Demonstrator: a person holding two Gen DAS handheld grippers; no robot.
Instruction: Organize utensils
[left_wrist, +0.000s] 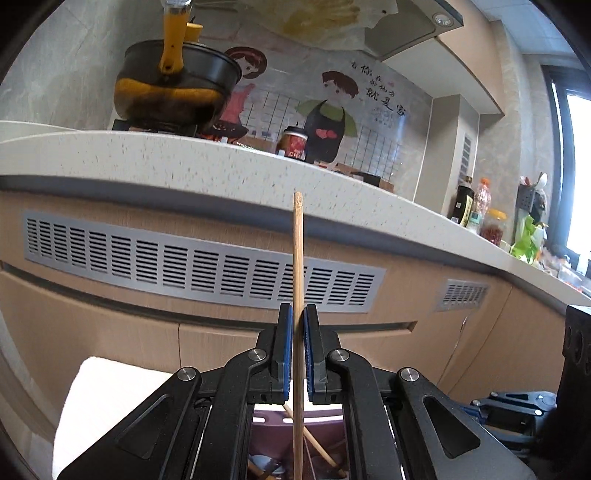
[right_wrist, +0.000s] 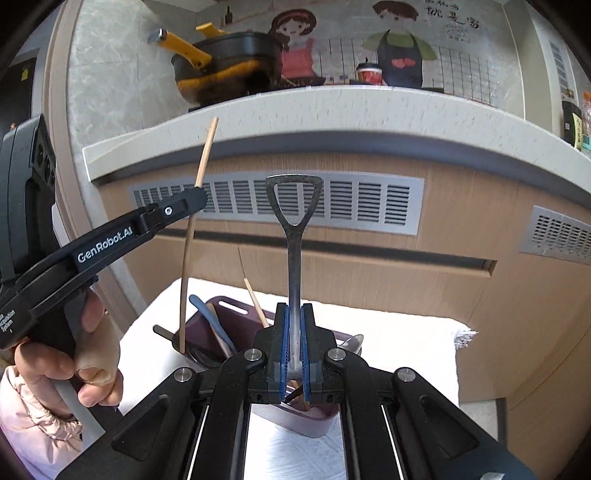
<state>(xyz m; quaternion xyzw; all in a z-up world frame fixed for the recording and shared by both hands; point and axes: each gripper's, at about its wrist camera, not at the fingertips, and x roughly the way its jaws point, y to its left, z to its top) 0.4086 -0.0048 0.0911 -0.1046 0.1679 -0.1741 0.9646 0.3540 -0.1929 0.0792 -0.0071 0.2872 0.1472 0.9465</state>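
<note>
Two utensils are held upright over the purple bin (right_wrist: 236, 314) on the white cloth (right_wrist: 406, 343): the left gripper (left_wrist: 297, 314) is clamped on a pale wooden chopstick (left_wrist: 297, 251), the right gripper (right_wrist: 294, 314) on a dark metal shovel-handled spoon (right_wrist: 294, 229). Lowering each vertically, clear of the chopsticks and blue spoon (right_wrist: 207, 310) already leaning inside, seems wisest before letting go.

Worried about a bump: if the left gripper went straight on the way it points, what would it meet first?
Probably the cabinet front under the counter, near the grey vent grille; the left gripper holds a chopstick upright. Depth is unclear.
</note>
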